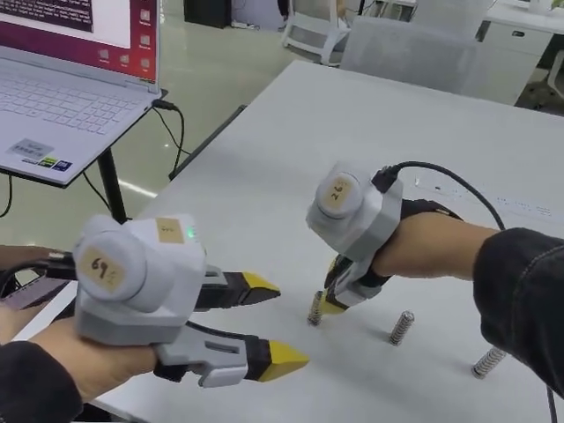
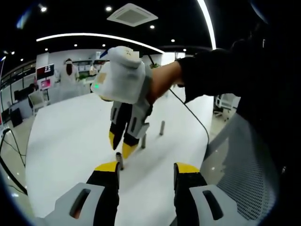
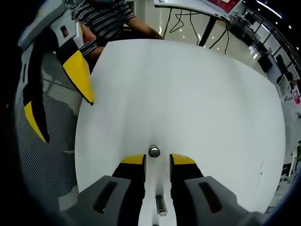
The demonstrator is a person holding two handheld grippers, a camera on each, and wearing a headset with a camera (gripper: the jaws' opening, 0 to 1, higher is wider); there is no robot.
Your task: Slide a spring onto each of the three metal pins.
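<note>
Three springs stand upright in a row on the white table [image 1: 370, 159], each around a pin: one [image 1: 315, 308] by my right gripper's tips, a second [image 1: 401, 328] and a third [image 1: 487, 361] further right. My right gripper [image 1: 330, 304] points down beside the first spring, its jaws a narrow gap apart with nothing held. In the right gripper view that spring's round top [image 3: 154, 151] lies just beyond the right gripper [image 3: 157, 159], and another spring [image 3: 161, 205] shows through the gap. My left gripper [image 1: 275, 322] hovers open and empty at the lower left, facing the row [image 2: 120, 160].
An open laptop [image 1: 62, 97] sits on a stand to the left, off the table. Chairs [image 1: 397, 44] stand beyond the far edge. A black cable [image 1: 458, 176] runs from the right gripper across the table. The table's near edge lies under my left hand.
</note>
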